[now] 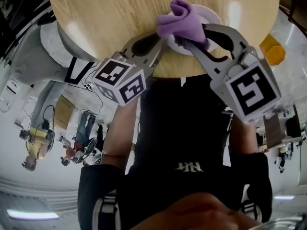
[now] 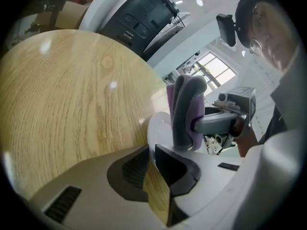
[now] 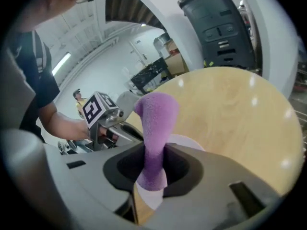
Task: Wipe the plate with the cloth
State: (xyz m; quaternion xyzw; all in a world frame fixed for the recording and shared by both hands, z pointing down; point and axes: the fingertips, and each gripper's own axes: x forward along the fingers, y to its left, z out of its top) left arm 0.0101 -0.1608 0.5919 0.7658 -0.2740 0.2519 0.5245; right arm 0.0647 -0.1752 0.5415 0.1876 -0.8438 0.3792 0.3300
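A white plate [image 1: 212, 17] rests near the front edge of a round wooden table [image 1: 110, 13]. My left gripper [image 1: 165, 39] is shut on the plate's near rim; in the left gripper view the thin white rim [image 2: 160, 126] runs into the gap between its jaws [image 2: 152, 153]. My right gripper [image 1: 194, 38] is shut on a bunched purple cloth [image 1: 180, 22], which stands up over the plate's near side. In the right gripper view the cloth [image 3: 154, 123] rises from between the jaws [image 3: 152, 169], with the plate [image 3: 187, 142] just behind. The cloth hides part of the plate.
A yellow object [image 1: 272, 49] lies off the table's right edge. A black machine [image 2: 139, 13] stands behind the table. The left gripper's marker cube [image 3: 98, 108] is close to the left of the cloth. Bare wood stretches beyond the plate.
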